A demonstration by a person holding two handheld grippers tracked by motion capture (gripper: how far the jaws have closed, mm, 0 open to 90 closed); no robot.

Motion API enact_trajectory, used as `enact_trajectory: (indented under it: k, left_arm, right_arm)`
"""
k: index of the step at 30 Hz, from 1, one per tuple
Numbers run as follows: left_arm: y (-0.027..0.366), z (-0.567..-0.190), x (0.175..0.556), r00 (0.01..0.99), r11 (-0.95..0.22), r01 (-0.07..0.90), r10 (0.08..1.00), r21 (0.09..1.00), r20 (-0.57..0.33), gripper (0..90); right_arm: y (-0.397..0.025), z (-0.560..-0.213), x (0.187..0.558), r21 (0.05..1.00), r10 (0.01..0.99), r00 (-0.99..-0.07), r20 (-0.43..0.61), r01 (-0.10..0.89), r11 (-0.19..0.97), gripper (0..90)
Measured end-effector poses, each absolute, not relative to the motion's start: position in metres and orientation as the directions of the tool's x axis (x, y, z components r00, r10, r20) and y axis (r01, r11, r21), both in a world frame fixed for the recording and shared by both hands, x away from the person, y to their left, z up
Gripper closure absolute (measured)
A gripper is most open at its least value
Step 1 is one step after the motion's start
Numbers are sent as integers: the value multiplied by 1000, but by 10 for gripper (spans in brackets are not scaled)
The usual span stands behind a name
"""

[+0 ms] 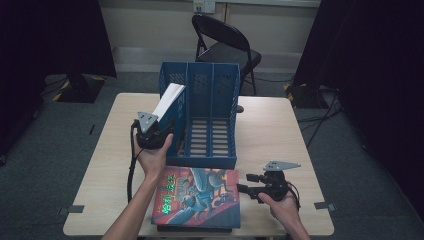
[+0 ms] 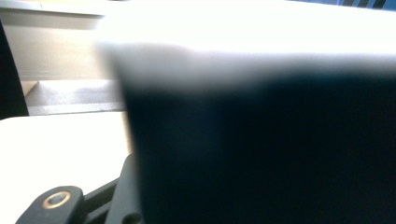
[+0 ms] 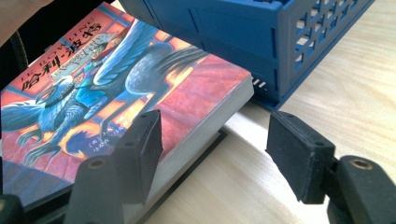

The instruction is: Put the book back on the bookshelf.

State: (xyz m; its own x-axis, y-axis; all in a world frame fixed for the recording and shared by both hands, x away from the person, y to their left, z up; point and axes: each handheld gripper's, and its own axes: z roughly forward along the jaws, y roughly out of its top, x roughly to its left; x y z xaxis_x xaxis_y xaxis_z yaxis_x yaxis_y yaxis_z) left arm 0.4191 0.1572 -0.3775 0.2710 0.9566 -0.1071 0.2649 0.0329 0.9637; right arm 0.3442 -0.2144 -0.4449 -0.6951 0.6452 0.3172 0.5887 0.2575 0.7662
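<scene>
Blue file rack (image 1: pixel 207 117): stood on the desk (image 1: pixel 280 135) just beyond both grippers; three upright compartments are seen, with slatted floors and perforated walls.
Folding chair (image 1: pixel 225 47): placed on the floor behind the desk, well beyond the rack.
Second book (image 1: pixel 197 197): laid flat on the desk, colourful cover up, just to the left of the right gripper (image 1: pixel 248 183) and just below the left hand (image 1: pixel 150 157); a dark flat thing is seen under it, too hidden to be named.
In the way: the rack's low front wall is met between the grippers and the compartments; its blue corner (image 3: pixel 275 56) is seen close above the right gripper in the right gripper view.
Edges and open room: bare desk is left to the right of the right gripper up to the desk's right edge; a bare strip is left to the left of the left gripper (image 1: pixel 152 131); the flat book is seen close to the near desk edge.
Left gripper: closed on the book (image 1: pixel 170 102), which is held tilted at the rack's leftmost compartment, white page edge up; in the left gripper view the dark cover (image 2: pixel 261 154) is blurred, right against the camera.
Right gripper: jaws held wide apart, nothing between them; the left jaw is seen over the flat book's right edge (image 3: pixel 219 116), and contact cannot be told.
</scene>
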Motion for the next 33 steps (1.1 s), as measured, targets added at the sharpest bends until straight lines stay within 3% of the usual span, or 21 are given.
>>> enact_trajectory:
  k: [9,24,33]
  left_arm:
    - [160,-372,418,290,44,291,948,956,-132,500]
    - [173,-360,416,371,8,369,916,929,-155,451]
    - [175,-351,414,382,-39,409,915,912,-132,466]
  right_arm:
    - [-216,-445,344,765,648,-692,317,590,257,356]
    - [-216,-446,344,763,652,-690,316,593,257,355]
    - [-217,-445,344,765,654,-689,313,591,257,354]
